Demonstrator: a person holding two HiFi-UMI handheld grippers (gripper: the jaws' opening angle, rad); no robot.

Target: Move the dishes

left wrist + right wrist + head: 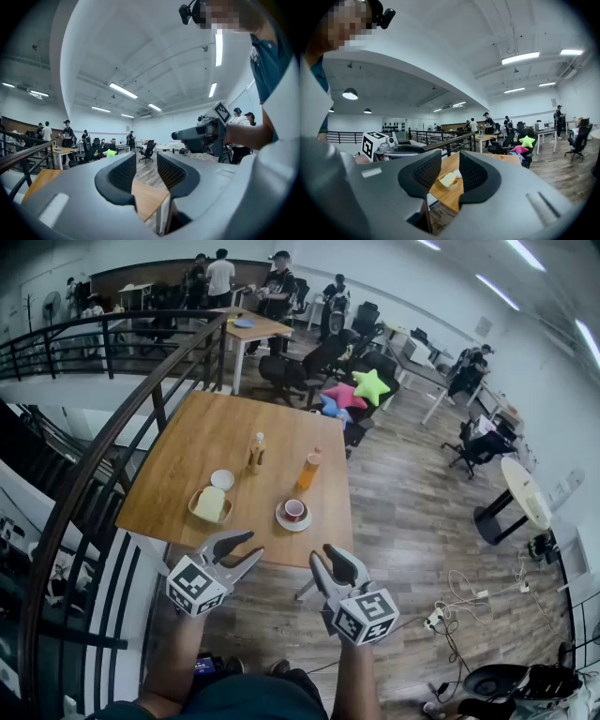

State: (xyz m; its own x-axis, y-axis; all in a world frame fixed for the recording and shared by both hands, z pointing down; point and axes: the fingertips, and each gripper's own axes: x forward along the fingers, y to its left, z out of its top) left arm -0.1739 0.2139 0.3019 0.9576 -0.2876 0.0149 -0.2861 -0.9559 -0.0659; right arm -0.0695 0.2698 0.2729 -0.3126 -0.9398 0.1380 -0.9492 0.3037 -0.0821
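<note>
I'm in an open office with a plank floor (412,493). A wooden table (206,437) stands just ahead of me beside a black railing (122,418).

My left gripper (253,546) hangs off the table's near edge. Its jaws are drawn in to a narrow slit with nothing in it, and only the table's corner shows beyond them. My right gripper (324,555) is the same, narrow and empty.

The dishes lie well ahead of both. A bowl (448,180) holding a pale yellow lump lines up with the gap of my right jaws, far past the tips, with a small white dish (457,174) just behind it. A cup on a saucer (293,512) sits ahead, between the two grippers, and two bottles (256,454) stand beyond it.
</note>
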